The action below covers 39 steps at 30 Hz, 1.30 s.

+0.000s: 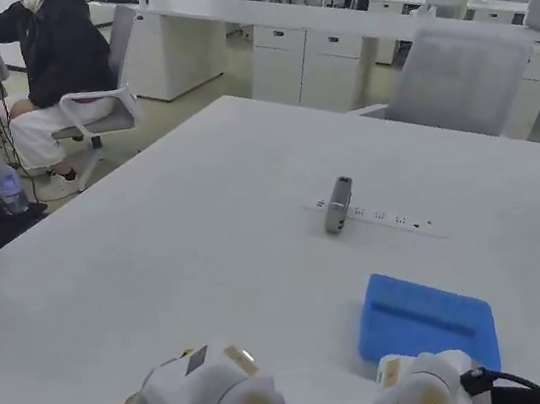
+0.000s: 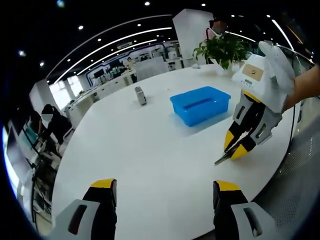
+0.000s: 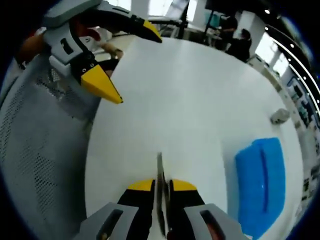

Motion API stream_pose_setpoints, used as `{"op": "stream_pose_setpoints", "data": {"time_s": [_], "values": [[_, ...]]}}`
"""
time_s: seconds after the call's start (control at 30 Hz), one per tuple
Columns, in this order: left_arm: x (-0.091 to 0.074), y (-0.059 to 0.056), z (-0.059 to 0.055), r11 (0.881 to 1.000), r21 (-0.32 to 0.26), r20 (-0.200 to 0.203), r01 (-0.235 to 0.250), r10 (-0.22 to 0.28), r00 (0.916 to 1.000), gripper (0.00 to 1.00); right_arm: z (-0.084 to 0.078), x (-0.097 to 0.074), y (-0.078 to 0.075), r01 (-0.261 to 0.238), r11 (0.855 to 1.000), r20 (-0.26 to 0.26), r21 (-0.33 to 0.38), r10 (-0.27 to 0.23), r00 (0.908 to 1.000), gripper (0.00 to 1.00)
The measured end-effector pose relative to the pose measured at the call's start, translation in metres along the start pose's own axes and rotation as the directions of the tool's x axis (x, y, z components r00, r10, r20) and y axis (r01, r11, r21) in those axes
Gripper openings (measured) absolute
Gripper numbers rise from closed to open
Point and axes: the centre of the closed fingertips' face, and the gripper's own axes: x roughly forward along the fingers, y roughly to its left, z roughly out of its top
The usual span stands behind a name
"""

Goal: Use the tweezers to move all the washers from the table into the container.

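Tweezers: clamped in the right gripper [image 3: 160, 186]. In the right gripper view the tweezers [image 3: 159, 167] run straight up the frame, tip toward its middle, over the bare table [image 1: 207, 250].
Same tweezers, left gripper view: slanting down-left at centre right, tip low over the tabletop.
Right gripper: jaws clenched on the tweezers, angled downward.
Left gripper [image 2: 162, 192]: jaws spread wide with nothing between them, level above the table.
Container [image 1: 427, 319]: blue, lower right of the head view, just beyond the right gripper.
Head view: a grey device [image 1: 338, 203] at frame centre, well past the container.
Left gripper view: a plant [image 2: 222, 50] at upper right.
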Motion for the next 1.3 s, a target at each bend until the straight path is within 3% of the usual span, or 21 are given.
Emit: {"op": "stream_pose_setpoints", "data": {"time_s": [0.13,0.2,0.27,0.3,0.33,0.37,0.4,0.43,0.5,0.53,0.63,0.7,0.77,0.83,0.97,1.03,1.07,1.1,1.17,1.2,1.3], "values": [[0.001,-0.001,-0.001,1.000,0.009,-0.004,0.002,-0.001,1.0000,0.80,0.005,-0.014,-0.002,0.050,0.995,0.060,0.081,-0.055,0.9967,0.13],[0.001,-0.001,0.000,1.000,0.008,-0.002,0.002,-0.002,1.0000,0.80,0.006,-0.032,-0.007,0.110,0.972,0.122,0.209,-0.137,0.9829,0.18],[0.000,-0.001,0.001,1.000,0.006,0.003,0.003,-0.003,1.0000,0.80,0.006,-0.047,-0.006,0.124,0.944,0.174,0.306,-0.184,0.9675,0.19],[0.000,-0.002,0.001,1.000,0.005,0.006,0.005,-0.006,1.0000,0.81,0.003,-0.058,-0.009,0.144,0.910,0.206,0.388,-0.238,0.9494,0.23],[-0.001,-0.002,0.002,1.000,0.005,0.011,0.010,-0.010,0.9999,0.81,0.001,-0.065,-0.010,0.148,0.892,0.223,0.427,-0.262,0.9389,0.26],[-0.001,-0.003,0.003,1.000,0.007,0.016,0.012,-0.012,0.9998,0.81,-0.004,-0.077,-0.011,0.160,0.861,0.233,0.483,-0.303,0.9241,0.27],[-0.002,-0.005,0.005,1.000,0.011,0.028,0.017,-0.017,0.9995,0.81,-0.008,-0.084,-0.012,0.171,0.836,0.234,0.521,-0.332,0.9138,0.30],[-0.002,-0.006,0.007,1.000,0.014,0.034,0.021,-0.022,0.9992,0.81,-0.017,-0.094,-0.012,0.166,0.797,0.233,0.581,-0.359,0.9040,0.33],[-0.004,-0.008,0.010,1.000,0.015,0.053,0.028,-0.028,0.9982,0.82,-0.024,-0.107,-0.012,0.161,0.750,0.242,0.641,-0.397,0.8851,0.39],[-0.004,-0.008,0.010,0.999,0.019,0.057,0.026,-0.027,0.9980,0.82,-0.030,-0.117,-0.015,0.171,0.718,0.251,0.674,-0.440,0.8623,0.41],[-0.006,-0.008,0.016,0.999,0.012,0.087,0.030,-0.031,0.9957,0.83,-0.043,-0.133,-0.015,0.185,0.660,0.246,0.728,-0.504,0.8279,0.50],[-0.008,-0.008,0.021,0.999,-0.010,0.117,0.040,-0.039,0.9923,0.85,-0.054,-0.147,-0.013,0.221,0.621,0.220,0.752,-0.552,0.8040,0.60],[-0.010,-0.009,0.025,0.998,-0.031,0.146,0.048,-0.043,0.9884,0.86,-0.068,-0.161,-0.013,0.288,0.588,0.181,0.756,-0.610,0.7711,0.70],[-0.011,-0.007,0.026,0.998,-0.040,0.151,0.047,-0.040,0.9877,0.87,-0.071,-0.165,-0.011,0.292,0.576,0.181,0.764,-0.625,0.7593,0.76],[-0.012,-0.008,0.030,0.996,-0.059,0.170,0.060,-0.049,0.9842,0.88,-0.082,-0.166,-0.008,0.283,0.530,0.161,0.799,-0.643,0.7488,0.84],[-0.014,-0.009,0.032,0.997,-0.059,0.185,0.059,-0.047,0.9816,0.89,-0.084,-0.167,-0.009,0.286,0.520,0.148,0.805,-0.643,0.7510,0.87],[-0.015,-0.009,0.034,0.997,-0.057,0.191,0.058,-0.046,0.9805,0.89,-0.082,-0.172,-0.013,0.298,0.516,0.158,0.803,-0.667,0.7284,0.88],[-0.015,-0.009,0.035,0.997,-0.058,0.196,0.056,-0.044,0.9796,0.90,-0.080,-0.176,-0.016,0.307,0.515,0.165,0.800,-0.681,0.7132,0.88],[-0.017,-0.008,0.037,0.996,-0.068,0.211,0.057,-0.042,0.9766,0.90,-0.081,-0.175,-0.016,0.309,0.518,0.164,0.798,-0.679,0.7155,0.90],[-0.017,-0.008,0.038,0.995,-0.074,0.216,0.060,-0.042,0.9756,0.91,-0.083,-0.174,-0.014,0.308,0.513,0.153,0.801,-0.673,0.7240,0.91],[-0.019,-0.009,0.042,0.993,-0.093,0.243,0.076,-0.052,0.9687,0.92,-0.084,-0.171,-0.013,0.301,0.504,0.146,0.809,-0.669,0.7289,0.97]]}}
